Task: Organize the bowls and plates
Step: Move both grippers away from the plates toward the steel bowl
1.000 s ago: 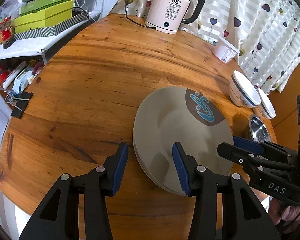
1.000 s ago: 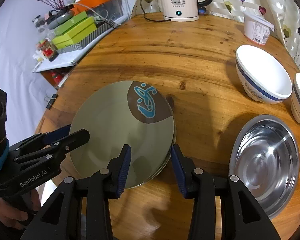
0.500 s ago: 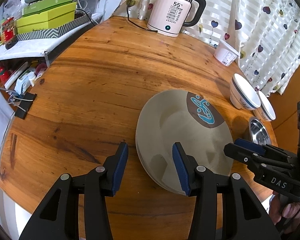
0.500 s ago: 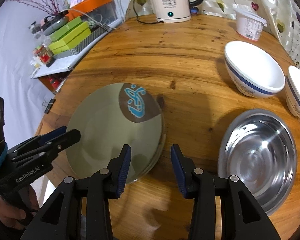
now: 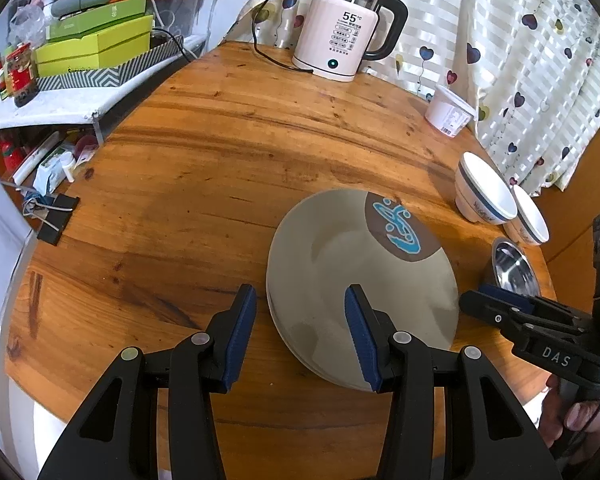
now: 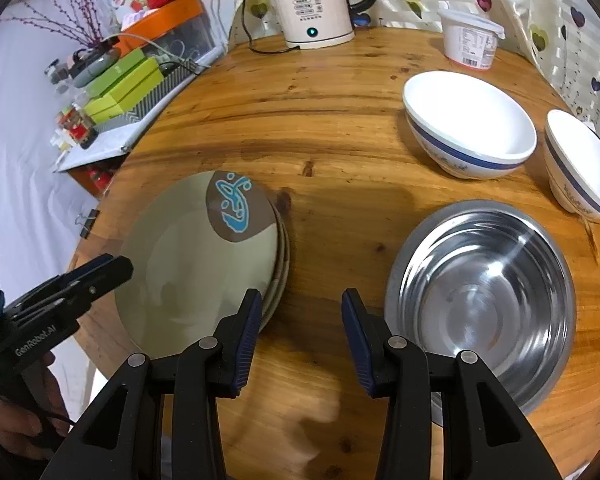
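Shiny steel bowl (image 6: 480, 304), glossy wooden table (image 6: 320, 120)

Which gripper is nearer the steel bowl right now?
Right. The right gripper hangs open just beside the steel bowl, between it and the plates. The left gripper is open at the plates' far edge, with the stack between it and the bowl.

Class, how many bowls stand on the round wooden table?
3: the steel bowl nearest the right claw; the larger white bowl behind it; the second white bowl at the table's right edge, partly cropped.
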`<state>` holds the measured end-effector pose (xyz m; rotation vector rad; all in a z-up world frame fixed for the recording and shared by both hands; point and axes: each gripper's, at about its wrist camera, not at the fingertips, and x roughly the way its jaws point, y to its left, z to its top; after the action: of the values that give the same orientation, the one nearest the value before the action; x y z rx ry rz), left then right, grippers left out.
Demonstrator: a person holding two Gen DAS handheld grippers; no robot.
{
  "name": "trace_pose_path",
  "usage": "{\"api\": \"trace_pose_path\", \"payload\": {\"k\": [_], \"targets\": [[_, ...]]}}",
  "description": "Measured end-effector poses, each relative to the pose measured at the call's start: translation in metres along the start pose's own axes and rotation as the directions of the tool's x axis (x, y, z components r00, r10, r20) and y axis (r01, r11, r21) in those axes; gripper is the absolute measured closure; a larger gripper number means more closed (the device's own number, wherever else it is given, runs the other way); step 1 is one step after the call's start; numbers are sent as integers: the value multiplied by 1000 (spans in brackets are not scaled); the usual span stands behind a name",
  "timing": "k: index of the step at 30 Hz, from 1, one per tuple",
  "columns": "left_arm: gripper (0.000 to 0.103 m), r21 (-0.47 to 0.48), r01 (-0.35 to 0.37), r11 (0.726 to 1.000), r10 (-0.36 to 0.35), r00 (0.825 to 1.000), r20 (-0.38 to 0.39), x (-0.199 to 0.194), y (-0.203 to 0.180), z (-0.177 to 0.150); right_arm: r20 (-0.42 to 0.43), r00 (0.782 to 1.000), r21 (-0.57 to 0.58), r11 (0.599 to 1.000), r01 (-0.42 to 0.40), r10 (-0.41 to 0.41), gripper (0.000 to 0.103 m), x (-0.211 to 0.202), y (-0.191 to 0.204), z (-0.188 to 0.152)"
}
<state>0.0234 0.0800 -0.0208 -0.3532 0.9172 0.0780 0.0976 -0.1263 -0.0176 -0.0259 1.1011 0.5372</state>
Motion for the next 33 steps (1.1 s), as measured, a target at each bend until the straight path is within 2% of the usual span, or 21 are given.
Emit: {"api": "trace_pose_path", "payload": {"k": [13,27,33], "targets": [[56,9,-11,1000,11,1000,26,-13,-6,-1,12,1000,28,1000,4,-4,62,-12,-10,-8],[56,80,-4,997,-4,996,91,-46,-39,3,96,993,-16,997,-69,70,62,-61,-1,-13],[55,142,30,989,-42,996,81,-46,-66,4,131,988,-19,997,-74,76,54,-78,-10,-18]]}}
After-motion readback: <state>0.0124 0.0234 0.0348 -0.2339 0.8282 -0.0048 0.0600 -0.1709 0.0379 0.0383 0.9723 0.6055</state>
